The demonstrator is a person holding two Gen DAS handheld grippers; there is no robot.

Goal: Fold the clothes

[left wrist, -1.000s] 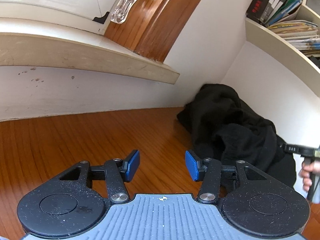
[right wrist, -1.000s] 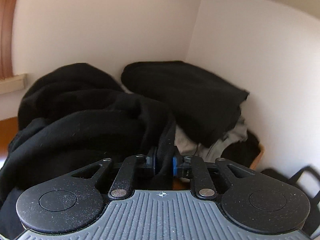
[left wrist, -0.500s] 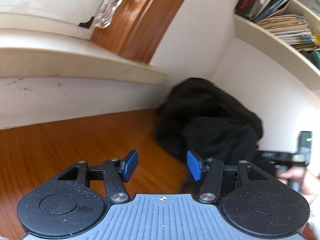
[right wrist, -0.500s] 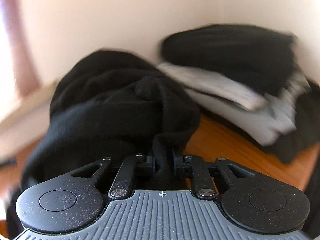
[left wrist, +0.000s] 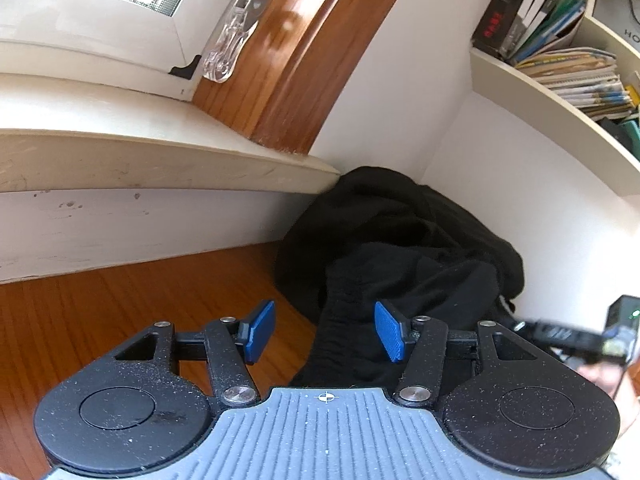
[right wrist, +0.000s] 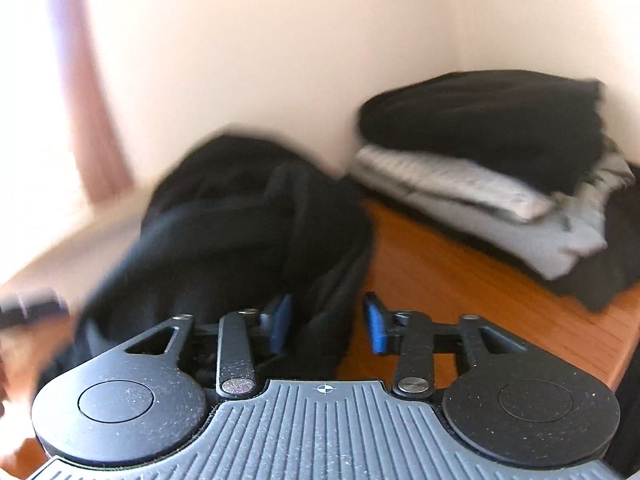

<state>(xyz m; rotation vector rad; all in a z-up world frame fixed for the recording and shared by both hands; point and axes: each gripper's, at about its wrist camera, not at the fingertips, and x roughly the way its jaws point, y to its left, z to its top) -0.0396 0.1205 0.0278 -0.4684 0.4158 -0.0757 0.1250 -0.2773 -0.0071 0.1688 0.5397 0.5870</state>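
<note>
Black garment (right wrist: 248, 232) bunched between parted right claw (right wrist: 326, 324) pads.

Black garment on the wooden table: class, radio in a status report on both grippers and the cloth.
Left gripper open, cloth edge between fingers. Right gripper open, cloth between fingers, ungripped. Black garment crumpled, unfolded. Folded stack clear at right.

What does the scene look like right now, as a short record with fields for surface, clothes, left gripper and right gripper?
surface: brown wooden tabletop
unfolded: crumpled black fabric garment, in the corner by the white wall
folded: stack of black and grey folded clothes, apart from the crumpled garment
left gripper: open, garment edge between the fingers
right gripper: open, garment fold between the fingers
</note>
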